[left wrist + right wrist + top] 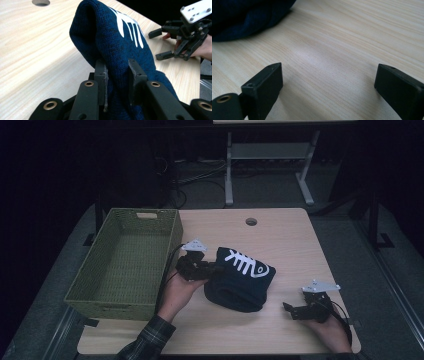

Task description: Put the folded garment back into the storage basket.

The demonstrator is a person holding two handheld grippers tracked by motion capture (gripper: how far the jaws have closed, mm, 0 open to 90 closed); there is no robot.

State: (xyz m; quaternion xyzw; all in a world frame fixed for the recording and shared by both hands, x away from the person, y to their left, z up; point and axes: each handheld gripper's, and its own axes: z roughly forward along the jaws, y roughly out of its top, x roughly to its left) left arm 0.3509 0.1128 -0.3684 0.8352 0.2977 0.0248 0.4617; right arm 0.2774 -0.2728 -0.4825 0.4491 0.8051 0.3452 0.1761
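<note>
left gripper [117,75]: jaws clamped on a fold of the blue knit hat [117,37], lifting that edge clear of the surface [290,250] | right gripper [329,82]: jaws wide open, holding nothing, hat beyond them | basket [125,265] near the left gripper, likely destination

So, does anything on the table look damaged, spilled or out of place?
Nothing stands out. The left gripper pinches the dark blue knit garment, lifting one side; the green basket sits upright and the right gripper is open beside it.
</note>
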